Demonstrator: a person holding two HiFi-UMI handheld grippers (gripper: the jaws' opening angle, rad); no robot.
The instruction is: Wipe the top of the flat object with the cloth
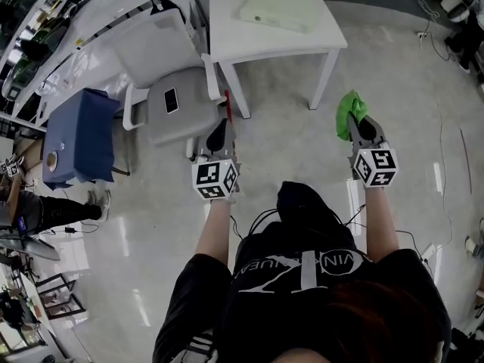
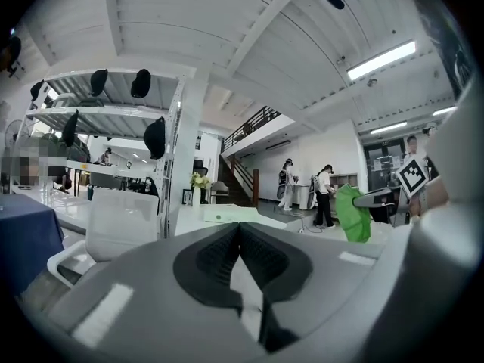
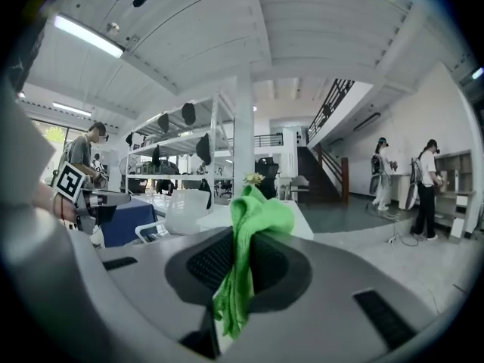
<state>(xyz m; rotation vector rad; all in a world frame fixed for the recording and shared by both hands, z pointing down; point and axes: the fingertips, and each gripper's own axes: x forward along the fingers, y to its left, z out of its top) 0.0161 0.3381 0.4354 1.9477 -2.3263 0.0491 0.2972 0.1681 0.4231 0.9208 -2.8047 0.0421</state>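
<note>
A pale green flat object [image 1: 274, 10] lies on the white table [image 1: 227, 32] ahead; it shows small beyond the jaws in the left gripper view [image 2: 229, 215]. The green cloth [image 1: 349, 112] hangs pinched in my right gripper [image 1: 361, 127], which is shut on it; in the right gripper view the cloth [image 3: 243, 255] sticks up and dangles between the pads. My left gripper [image 1: 218, 133] is shut with nothing in it [image 2: 240, 237], and sees the cloth [image 2: 353, 212] at its right. Both grippers are held in the air short of the table.
A white chair [image 1: 162, 82] with a phone on its seat stands left of the table, close to my left gripper. A blue-covered stand [image 1: 79, 136] is further left. People stand at the far side of the room [image 3: 427, 187]. A long white bench [image 1: 83, 21] runs at the upper left.
</note>
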